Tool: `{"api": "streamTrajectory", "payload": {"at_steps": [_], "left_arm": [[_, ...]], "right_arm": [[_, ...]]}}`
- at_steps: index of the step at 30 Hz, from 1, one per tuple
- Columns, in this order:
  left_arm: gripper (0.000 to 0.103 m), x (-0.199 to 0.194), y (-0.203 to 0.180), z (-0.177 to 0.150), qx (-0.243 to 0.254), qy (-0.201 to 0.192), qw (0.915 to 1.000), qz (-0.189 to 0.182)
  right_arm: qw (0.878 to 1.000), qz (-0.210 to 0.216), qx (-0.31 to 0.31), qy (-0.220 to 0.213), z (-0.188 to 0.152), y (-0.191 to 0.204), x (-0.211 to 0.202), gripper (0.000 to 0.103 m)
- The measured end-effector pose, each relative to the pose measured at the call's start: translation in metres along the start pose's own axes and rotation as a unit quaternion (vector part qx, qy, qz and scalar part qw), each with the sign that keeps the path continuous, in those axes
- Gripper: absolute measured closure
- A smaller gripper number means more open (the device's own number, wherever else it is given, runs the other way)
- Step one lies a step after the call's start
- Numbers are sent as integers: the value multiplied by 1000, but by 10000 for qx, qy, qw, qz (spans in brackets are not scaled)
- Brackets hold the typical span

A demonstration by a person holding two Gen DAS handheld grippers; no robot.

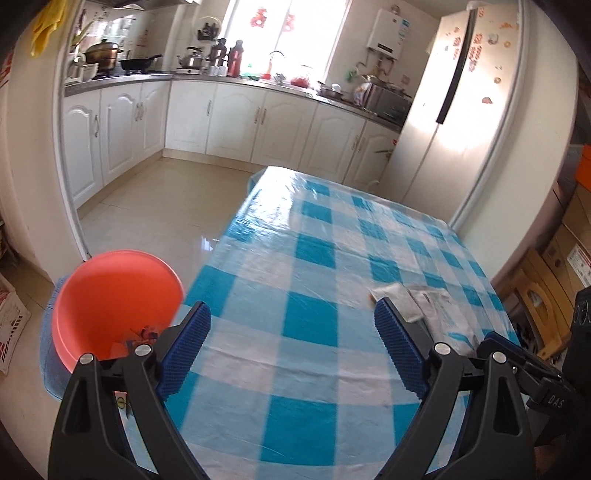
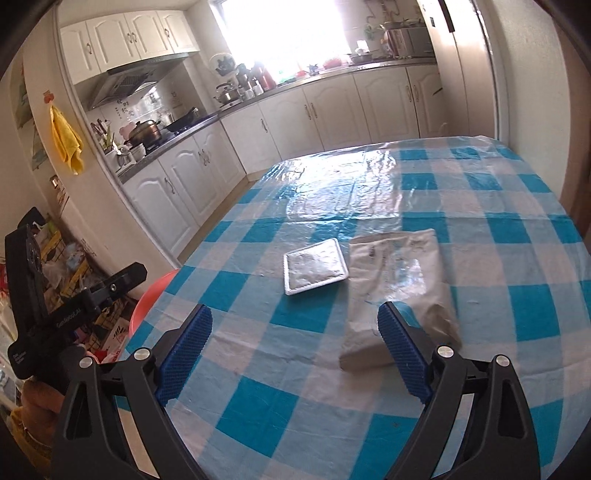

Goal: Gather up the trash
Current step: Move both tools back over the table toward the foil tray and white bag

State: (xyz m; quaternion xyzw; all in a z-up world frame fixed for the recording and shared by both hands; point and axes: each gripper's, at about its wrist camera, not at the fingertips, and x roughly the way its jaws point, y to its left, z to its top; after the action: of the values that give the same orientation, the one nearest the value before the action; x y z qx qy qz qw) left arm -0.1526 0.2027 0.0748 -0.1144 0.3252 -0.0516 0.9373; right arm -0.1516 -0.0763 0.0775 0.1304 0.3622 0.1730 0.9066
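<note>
Right gripper (image 2: 294,343): jaws wide, empty, above the checked table (image 2: 480,295); grey bag (image 2: 399,280) by its right finger, flat silver packet (image 2: 315,270) beyond. Left gripper (image 1: 293,341): spread wide, empty, beside the orange bin (image 1: 114,295). Recommended: descend low over the packet's edge, pinching firmly, as it lies flat.

Flat silvery packet (image 2: 316,271) lies just beside crumpled white bag (image 2: 400,280).

Blown-out window (image 2: 288,33) daylight glares off the tablecloth (image 2: 343,192); fisheye edges bend and darken.
</note>
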Motion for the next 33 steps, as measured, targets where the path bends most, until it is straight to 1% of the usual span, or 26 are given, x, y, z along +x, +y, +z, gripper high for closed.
{"api": "streamTrajectory", "payload": {"at_steps": [2,8,13,19,22,24,28,31,33], "left_arm": [[12,0,-9,-4,70,106,9998,-125],[12,-2,-37,-19,318,368,9984,-291],[12,-2,-52,-29,369,661,9962,-426],[12,-8,-61,-39,364,839,9942,-559],[12,-14,-63,-41,395,829,9939,-604],[12,-19,-64,-41,388,813,9940,-626],[12,-30,-59,-40,311,743,9943,-701],[12,-38,-53,-39,251,684,9949,-697],[12,-41,-49,-38,198,665,9951,-707]], "right_arm": [[10000,-62,44,-35,-2,-6,-5,13],[9994,-230,230,-130,-9,-23,-21,13],[9983,-429,358,-152,-14,-35,-32,13],[9972,-616,415,-90,-19,-44,-37,13],[9968,-681,424,-43,-22,-45,-40,13],[9969,-693,369,70,-23,-44,-37,13],[9975,-606,224,294,-21,-41,-27,13],[9971,-644,198,345,-18,-42,-21,13],[9964,-700,98,471,-14,-42,-12,13]]}}
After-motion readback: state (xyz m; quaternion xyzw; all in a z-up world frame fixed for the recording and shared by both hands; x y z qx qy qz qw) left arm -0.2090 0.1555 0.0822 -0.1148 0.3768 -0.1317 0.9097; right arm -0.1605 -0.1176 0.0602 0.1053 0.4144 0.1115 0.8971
